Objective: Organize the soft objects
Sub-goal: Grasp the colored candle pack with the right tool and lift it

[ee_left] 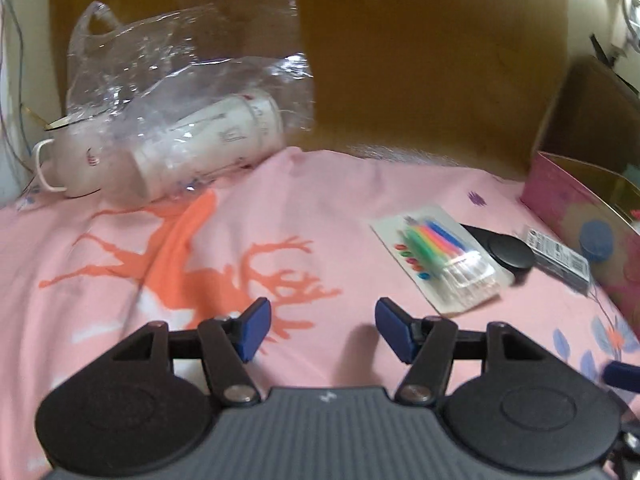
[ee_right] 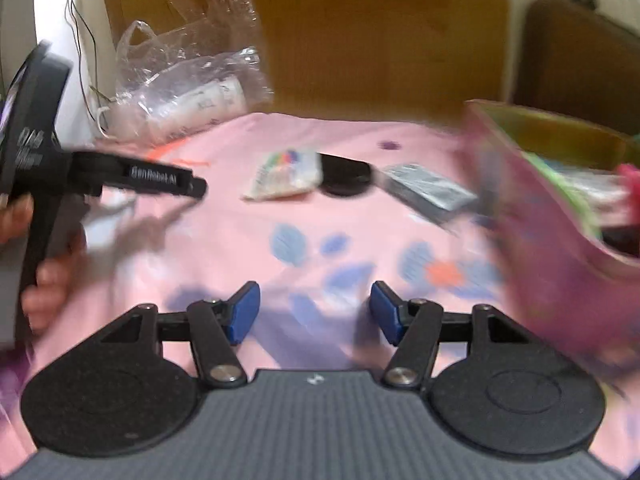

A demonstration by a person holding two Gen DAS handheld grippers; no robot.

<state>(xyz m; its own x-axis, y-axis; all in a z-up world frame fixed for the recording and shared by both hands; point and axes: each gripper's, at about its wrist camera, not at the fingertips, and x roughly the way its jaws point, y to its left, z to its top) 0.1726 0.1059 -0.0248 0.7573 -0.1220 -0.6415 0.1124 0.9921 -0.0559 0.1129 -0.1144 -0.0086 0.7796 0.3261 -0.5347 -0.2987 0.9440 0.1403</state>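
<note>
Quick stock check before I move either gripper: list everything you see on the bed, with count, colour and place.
bedsheet: one, pink with orange and blue prints, under everything.
plastic bag: one, clear, far left, holding a white cylindrical container; white items beside it.
candle pack: one, multicoloured candles on a white card, right of centre.
black round object: one, partly under the candle pack's right edge.
small packet: one, grey with print, between the black object and the box.
box: one, pink, open, far right, contents blurred.
headboard: one, brown, behind.
left gripper: open, holds nothing.
right gripper: open, holds nothing.
</note>
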